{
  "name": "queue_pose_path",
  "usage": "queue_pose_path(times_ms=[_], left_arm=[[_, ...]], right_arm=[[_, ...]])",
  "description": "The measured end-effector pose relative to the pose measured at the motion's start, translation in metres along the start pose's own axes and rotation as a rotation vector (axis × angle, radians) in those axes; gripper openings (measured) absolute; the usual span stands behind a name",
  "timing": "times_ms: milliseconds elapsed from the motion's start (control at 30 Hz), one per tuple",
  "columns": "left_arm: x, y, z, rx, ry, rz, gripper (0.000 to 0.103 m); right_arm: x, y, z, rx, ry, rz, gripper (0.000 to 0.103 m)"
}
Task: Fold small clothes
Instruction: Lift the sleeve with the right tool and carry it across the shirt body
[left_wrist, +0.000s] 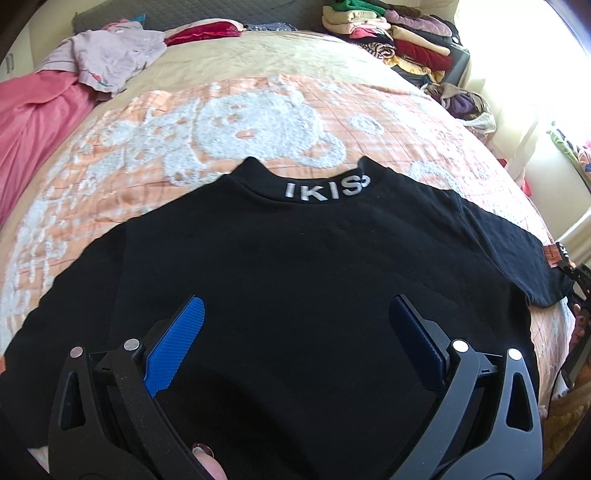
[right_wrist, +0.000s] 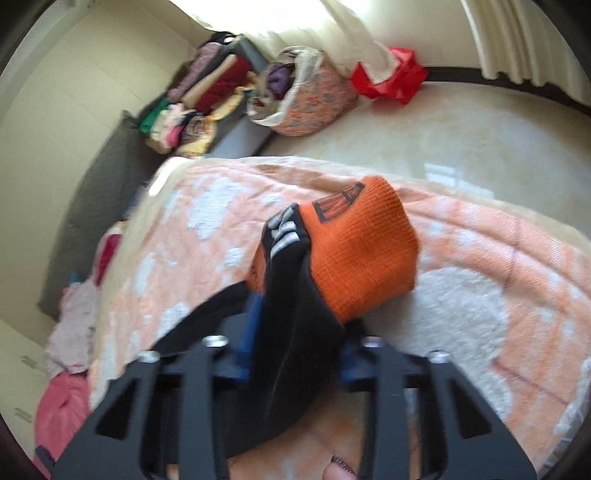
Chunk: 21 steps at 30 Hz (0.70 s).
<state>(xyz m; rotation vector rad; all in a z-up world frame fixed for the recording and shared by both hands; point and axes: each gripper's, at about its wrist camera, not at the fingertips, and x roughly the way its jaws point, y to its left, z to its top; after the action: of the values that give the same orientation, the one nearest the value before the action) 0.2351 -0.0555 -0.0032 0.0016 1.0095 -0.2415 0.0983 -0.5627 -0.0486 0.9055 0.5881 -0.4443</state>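
Observation:
A small black sweatshirt (left_wrist: 295, 277) with white collar lettering lies spread flat on the orange and white bedspread (left_wrist: 184, 122), collar away from me. My left gripper (left_wrist: 295, 310) hovers open over its lower middle, blue pads (left_wrist: 177, 343) wide apart and empty. My right gripper (right_wrist: 295, 332) is shut on the sweatshirt's right sleeve (right_wrist: 295, 314), near its orange ribbed cuff (right_wrist: 362, 254), and holds it lifted above the bedspread (right_wrist: 498, 295). That sleeve end shows at the right edge of the left wrist view (left_wrist: 546, 273).
Loose lilac (left_wrist: 107, 59) and pink (left_wrist: 33, 118) clothes lie at the bed's far left. Folded clothes are stacked (left_wrist: 399, 33) at the far right corner. A cloth basket (right_wrist: 303, 96) and a red bag (right_wrist: 388, 74) stand on the floor beside the bed.

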Motion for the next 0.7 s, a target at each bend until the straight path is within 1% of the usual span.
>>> queue_pose_path(times_ms=[100,233,333,433,567,700], left_arm=[[-0.008,0.008,-0.002,-0.009,-0.003,-0.008,0.094],[-0.019,0.017,-0.008,-0.022,-0.019,-0.025,0.094],[-0.023,0.022,-0.01,-0.038,-0.03,-0.044,0.094],[-0.028,0.024,-0.01,-0.033,-0.037,-0.055,0.094],[-0.033,0.028,-0.008,-0.04,-0.046,-0.08,0.094],[-0.037,0.033,-0.007,-0.046,-0.043,-0.085,0.094]], right_arm=[[-0.009,0.02,-0.005,-0.049,-0.014,0.043,0.019],[-0.022,0.055,-0.011,-0.108,-0.025,0.087,0.018],[-0.028,0.08,-0.015,-0.133,-0.022,0.117,0.017],[-0.035,0.105,-0.021,-0.161,-0.019,0.146,0.017],[-0.041,0.143,-0.033,-0.217,-0.003,0.184,0.017],[-0.045,0.177,-0.048,-0.265,0.015,0.215,0.017]])
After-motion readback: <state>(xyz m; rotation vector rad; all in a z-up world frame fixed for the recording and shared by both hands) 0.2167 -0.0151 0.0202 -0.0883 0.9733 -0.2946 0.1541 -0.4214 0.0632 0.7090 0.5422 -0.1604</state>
